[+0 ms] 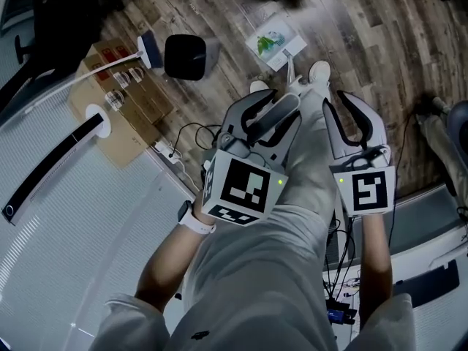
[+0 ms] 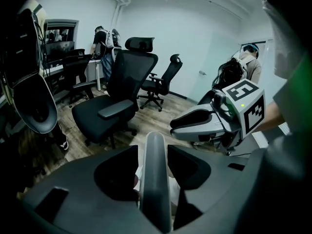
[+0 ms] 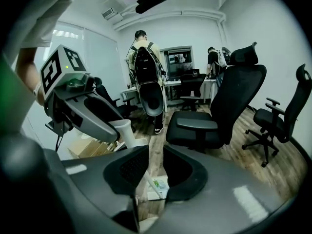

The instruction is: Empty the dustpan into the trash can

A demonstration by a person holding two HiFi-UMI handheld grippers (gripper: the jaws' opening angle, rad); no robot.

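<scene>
Left tongs (image 2: 155, 146) stand wide, and there's the dustpan's handle (image 2: 156, 179) right between them, both tips pressed against it. Right tongs (image 3: 155, 152) are partly apart, with nothing in them. Now the trash can (image 1: 210, 55): black, standing on the wooden floor, and too dark inside to tell what it holds. The white dustpan (image 1: 284, 50) sits on the floor to the right of the trash can, well apart from it, with green-and-white litter (image 1: 269, 42) lying in it. A white pole (image 1: 80, 79) ends just left of the trash can, with cardboard boxes (image 1: 135, 104) below-left of it.
</scene>
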